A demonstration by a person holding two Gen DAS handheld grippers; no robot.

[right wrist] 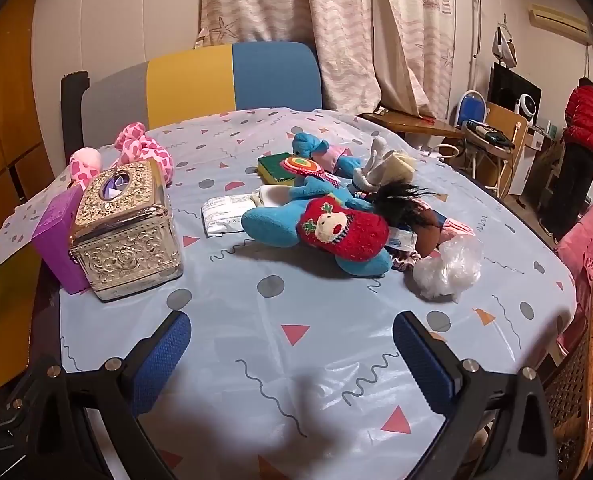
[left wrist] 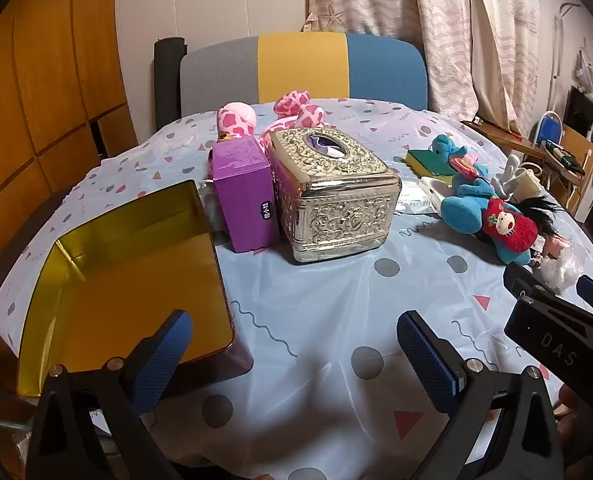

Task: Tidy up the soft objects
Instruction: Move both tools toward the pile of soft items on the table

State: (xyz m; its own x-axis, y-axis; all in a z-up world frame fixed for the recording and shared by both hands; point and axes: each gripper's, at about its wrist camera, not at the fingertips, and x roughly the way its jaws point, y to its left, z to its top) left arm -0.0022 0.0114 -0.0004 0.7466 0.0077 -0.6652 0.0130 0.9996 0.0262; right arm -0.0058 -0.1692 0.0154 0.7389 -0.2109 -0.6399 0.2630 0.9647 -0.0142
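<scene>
A pile of soft toys lies right of the table's middle: a blue plush (right wrist: 280, 220) (left wrist: 466, 204), a red fuzzy piece with a face (right wrist: 342, 230) (left wrist: 506, 226) on top of it, and a dark-haired doll (right wrist: 406, 208) beside it. A pink spotted plush (left wrist: 292, 114) (right wrist: 144, 152) lies behind the boxes. An open gold tin (left wrist: 136, 280) stands at the near left. My left gripper (left wrist: 294, 356) hangs open and empty over the cloth beside the tin. My right gripper (right wrist: 290, 360) is open and empty too, in front of the toy pile.
An ornate silver tissue box (left wrist: 330, 200) (right wrist: 126, 232) and a purple box (left wrist: 244, 184) stand mid-table. A green-yellow sponge (right wrist: 276, 170), a paper packet (right wrist: 222, 216) and crumpled clear plastic (right wrist: 448, 268) lie near the toys. A tricolour chair (left wrist: 302, 68) stands behind the table; a wicker chair (right wrist: 580, 376) is at right.
</scene>
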